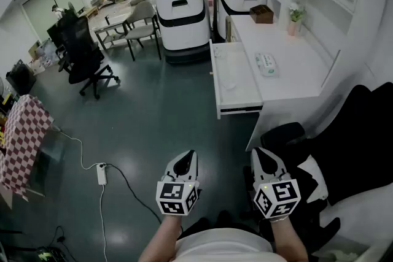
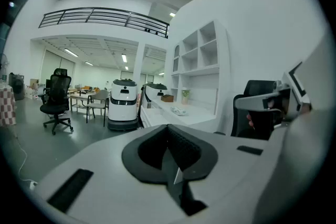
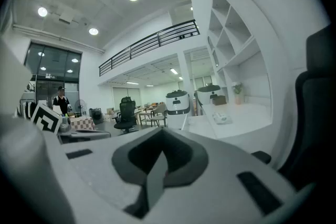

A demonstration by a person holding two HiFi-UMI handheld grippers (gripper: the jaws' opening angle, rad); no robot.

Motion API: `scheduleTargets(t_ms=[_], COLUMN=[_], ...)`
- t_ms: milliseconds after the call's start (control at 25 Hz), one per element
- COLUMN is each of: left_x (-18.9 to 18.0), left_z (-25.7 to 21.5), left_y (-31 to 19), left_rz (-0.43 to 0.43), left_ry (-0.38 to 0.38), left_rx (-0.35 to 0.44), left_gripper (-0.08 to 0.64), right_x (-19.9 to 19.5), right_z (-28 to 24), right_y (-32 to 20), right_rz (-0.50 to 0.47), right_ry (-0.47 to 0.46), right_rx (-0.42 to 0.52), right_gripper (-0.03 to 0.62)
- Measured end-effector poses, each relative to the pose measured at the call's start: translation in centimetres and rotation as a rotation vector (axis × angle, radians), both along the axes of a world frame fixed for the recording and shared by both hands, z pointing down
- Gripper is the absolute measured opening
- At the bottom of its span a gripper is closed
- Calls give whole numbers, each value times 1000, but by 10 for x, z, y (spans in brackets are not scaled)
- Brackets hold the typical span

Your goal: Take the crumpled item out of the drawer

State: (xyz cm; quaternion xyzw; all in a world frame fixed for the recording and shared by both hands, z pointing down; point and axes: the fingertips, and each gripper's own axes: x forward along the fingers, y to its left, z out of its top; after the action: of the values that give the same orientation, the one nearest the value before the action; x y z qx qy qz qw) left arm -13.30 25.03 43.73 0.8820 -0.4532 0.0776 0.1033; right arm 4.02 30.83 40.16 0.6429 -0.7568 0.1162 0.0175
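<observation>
The white drawer stands pulled out from the white desk, well ahead of both grippers. Something pale lies inside it, too faint for me to make out. My left gripper hangs low over the dark floor with its jaws together and nothing in them. My right gripper is beside it, level with it, also shut and empty. In the left gripper view the left gripper points toward the distant desk. The right gripper likewise faces it in the right gripper view.
A pack of wipes, a brown box and a small plant sit on the desk. Two white robots stand behind the drawer. There is a black chair at my right, office chairs at the left, and a power strip with cable on the floor.
</observation>
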Motion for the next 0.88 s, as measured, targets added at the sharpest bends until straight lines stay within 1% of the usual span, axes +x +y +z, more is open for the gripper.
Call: scheduleTargets(t_ms=[120,360,520,640,760,880], left_x=[3,5,4,6,8,8], left_z=[3,3,3,2,2,4], left_y=[0,0,0,-1,-4,-8], left_rz=[-5,-23,-34,-37,-38,-46], left_ry=[9,14,14,11,12,16], left_rx=[-4,0,-4,0,-2,-12], left_gripper=[-8,-8,-8,-7,-6,-7], right_x=[1,2,2,7,13,15], right_z=[2,-5,-7,-9,-8,-4], right_y=[-1,-3,-5,-7,-12,-17], right_rz=[-9,-32,-29,-7,9,0], right_ry=[0,-53,-13,7,8,-4], right_rx=[2,49,54,61,60,36], right_gripper=[2,2,2,2,5,25])
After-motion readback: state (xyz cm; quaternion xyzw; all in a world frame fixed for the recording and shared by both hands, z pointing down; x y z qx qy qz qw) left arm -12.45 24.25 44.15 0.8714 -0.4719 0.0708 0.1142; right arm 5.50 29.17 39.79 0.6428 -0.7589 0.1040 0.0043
